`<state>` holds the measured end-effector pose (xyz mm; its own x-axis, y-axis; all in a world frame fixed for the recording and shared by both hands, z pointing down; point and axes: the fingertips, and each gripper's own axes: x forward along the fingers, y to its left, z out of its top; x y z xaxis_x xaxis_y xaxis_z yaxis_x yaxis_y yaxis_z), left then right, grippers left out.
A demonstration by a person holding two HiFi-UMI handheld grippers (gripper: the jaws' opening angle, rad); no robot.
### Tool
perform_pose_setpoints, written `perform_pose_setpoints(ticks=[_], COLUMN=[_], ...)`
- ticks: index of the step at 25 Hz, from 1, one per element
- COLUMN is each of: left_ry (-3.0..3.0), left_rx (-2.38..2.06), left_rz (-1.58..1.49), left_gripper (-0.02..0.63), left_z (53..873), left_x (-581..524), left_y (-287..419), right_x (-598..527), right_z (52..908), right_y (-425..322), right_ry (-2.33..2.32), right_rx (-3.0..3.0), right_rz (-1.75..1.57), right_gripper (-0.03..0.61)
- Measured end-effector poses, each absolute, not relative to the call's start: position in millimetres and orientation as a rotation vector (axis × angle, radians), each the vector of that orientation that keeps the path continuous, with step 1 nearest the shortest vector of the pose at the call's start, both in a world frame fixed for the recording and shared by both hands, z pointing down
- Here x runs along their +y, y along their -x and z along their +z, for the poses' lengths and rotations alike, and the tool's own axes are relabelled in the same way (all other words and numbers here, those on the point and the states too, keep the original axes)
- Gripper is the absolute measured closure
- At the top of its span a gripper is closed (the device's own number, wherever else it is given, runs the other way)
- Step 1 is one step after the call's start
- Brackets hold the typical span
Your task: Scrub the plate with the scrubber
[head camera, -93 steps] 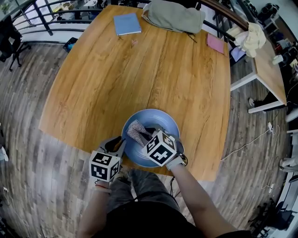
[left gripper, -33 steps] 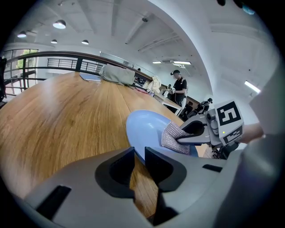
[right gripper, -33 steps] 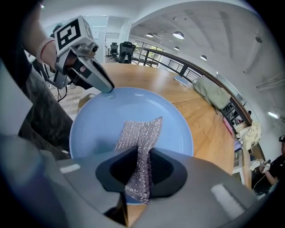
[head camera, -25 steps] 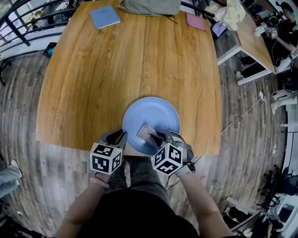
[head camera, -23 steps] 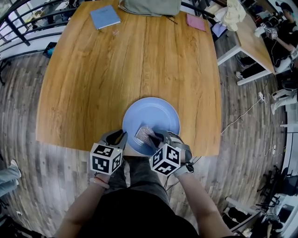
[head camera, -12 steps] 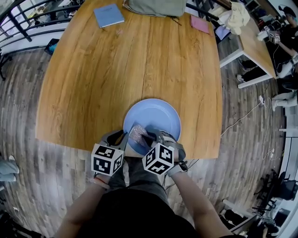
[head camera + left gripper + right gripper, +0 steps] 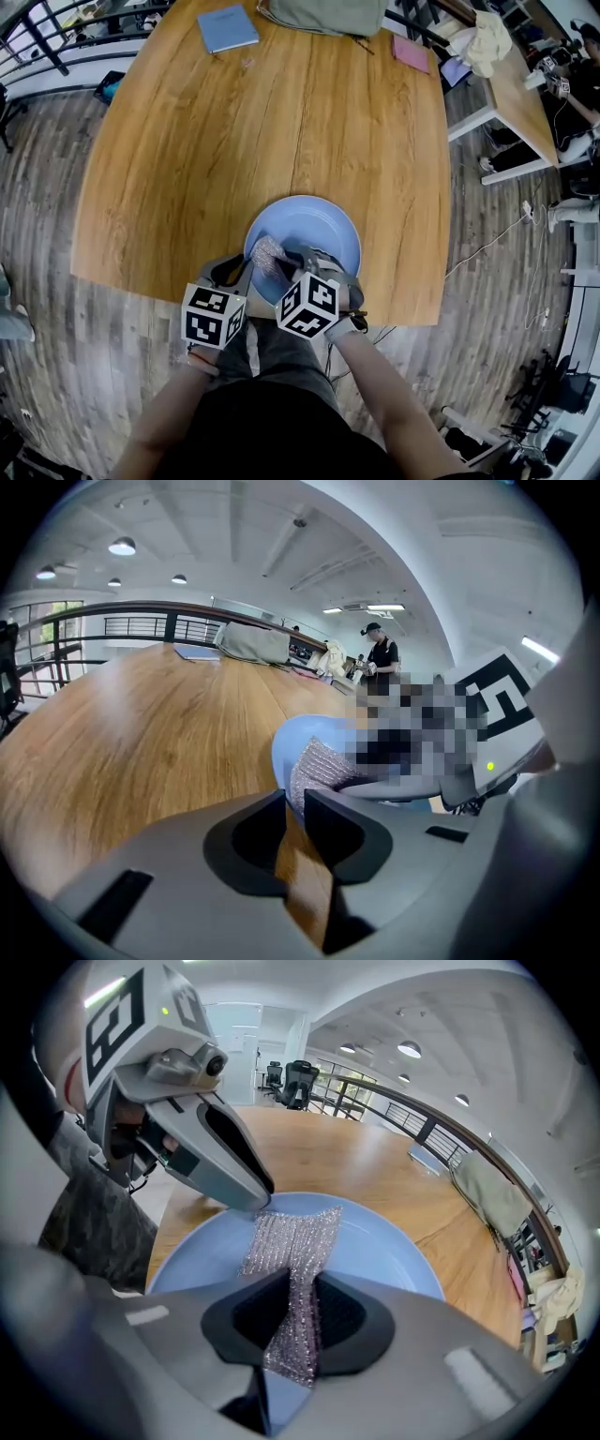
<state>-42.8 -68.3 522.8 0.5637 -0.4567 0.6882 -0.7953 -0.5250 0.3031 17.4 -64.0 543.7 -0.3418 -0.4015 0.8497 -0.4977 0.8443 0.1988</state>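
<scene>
Blue plate (image 7: 323,220) is set at the near edge of the tabletop (image 7: 253,131), right of centre. Silvery mesh scrubber (image 7: 292,1227) is spread flat on the plate's near left part, and its near end is clamped in the right tongs (image 7: 300,1288). Left tongs (image 7: 294,797) are placed at the plate's near left rim and closed to a narrow slit. The rim appears pinched between the tips, just beside the scrubber's corner. A blue notebook (image 7: 228,28) is seen at the far edge.
</scene>
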Motion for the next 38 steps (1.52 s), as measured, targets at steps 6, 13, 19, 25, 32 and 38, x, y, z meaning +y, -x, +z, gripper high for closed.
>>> perform_pose_setpoints(ticks=[6, 13, 19, 25, 32, 38], left_ry=[-2.183, -2.181, -2.175, -2.171, -2.172, -2.171], left_rx=[-1.058, -1.087, -1.103, -1.115, -1.121, -1.123], left_rz=[0.729, 0.737, 0.724, 0.724, 0.723, 0.721], left_gripper=[0.561, 0.565, 0.566, 0.566, 0.566, 0.566], left_z=[522, 521, 521, 521, 520, 521], left_x=[-82, -91, -91, -91, -91, -91], left_y=[52, 55, 57, 58, 59, 59], right_x=[-86, -117, -137, -150, -155, -145], right_z=[543, 542, 541, 540, 539, 540], right_y=[-7, -8, -20, -42, -79, -108], right_ry=[-0.656, -0.672, -0.712, -0.776, -0.884, -0.941], right_rx=[-1.992, -2.004, -1.997, -1.966, -1.917, -1.868], right_rz=[0.09, 0.078, 0.069, 0.062, 0.102, 0.119], right_gripper=[0.503, 0.503, 0.503, 0.503, 0.505, 0.506])
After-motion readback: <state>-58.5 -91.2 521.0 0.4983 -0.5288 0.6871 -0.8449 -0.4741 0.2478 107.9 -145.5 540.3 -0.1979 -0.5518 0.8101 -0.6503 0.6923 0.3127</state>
